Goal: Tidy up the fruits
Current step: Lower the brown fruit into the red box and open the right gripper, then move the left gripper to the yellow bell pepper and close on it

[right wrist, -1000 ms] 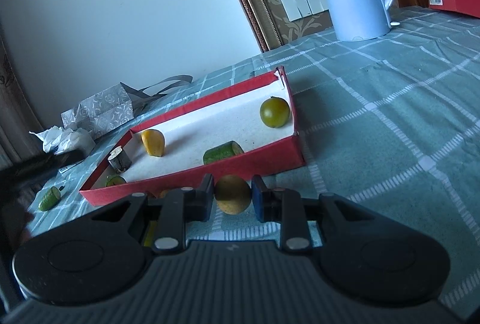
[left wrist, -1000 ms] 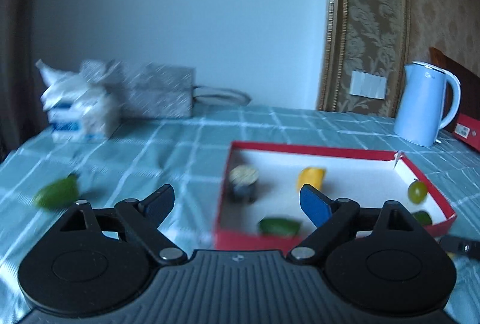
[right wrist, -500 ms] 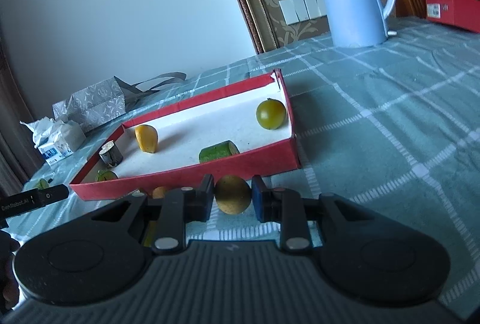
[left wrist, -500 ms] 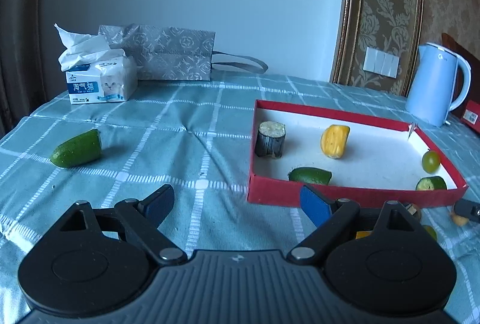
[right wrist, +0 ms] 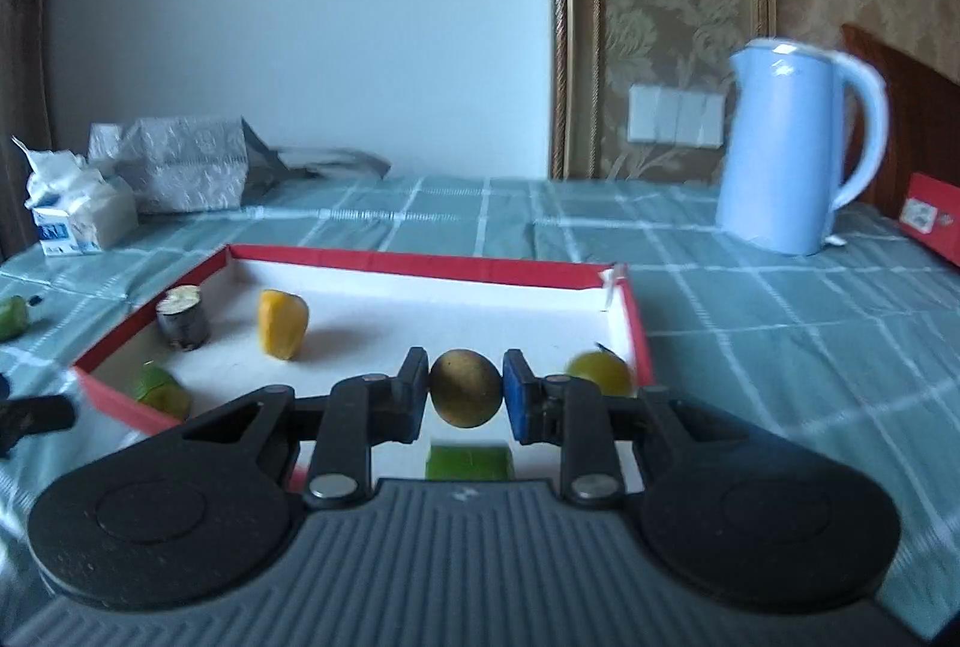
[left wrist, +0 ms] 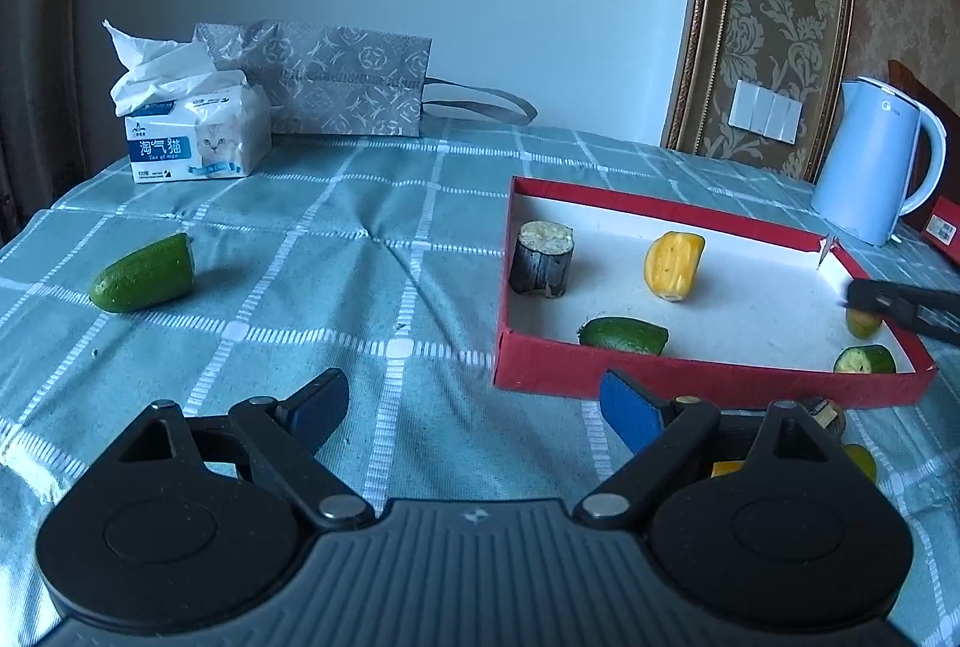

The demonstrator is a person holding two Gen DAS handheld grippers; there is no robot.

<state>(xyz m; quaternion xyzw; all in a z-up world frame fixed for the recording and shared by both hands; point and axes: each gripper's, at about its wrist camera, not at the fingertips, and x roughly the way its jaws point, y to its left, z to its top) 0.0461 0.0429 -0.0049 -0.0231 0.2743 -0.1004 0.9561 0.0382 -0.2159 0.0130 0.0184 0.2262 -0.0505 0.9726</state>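
Observation:
My right gripper is shut on a round brown fruit and holds it above the red box, over its white floor. In the box lie a dark stump-like piece, a yellow piece, a green piece, a cut green piece and a round yellow-green fruit. My left gripper is open and empty above the tablecloth, left of the box's front corner. A green fruit half lies on the cloth at left. The right gripper's finger shows over the box's right end.
A light blue kettle stands at the back right beside a small red box. A tissue pack and a grey gift bag stand at the back left. Small fruit pieces lie in front of the box.
My right gripper lifted the brown fruit off the cloth and carried it over the box's front wall. My left gripper drew back, and the view has widened.

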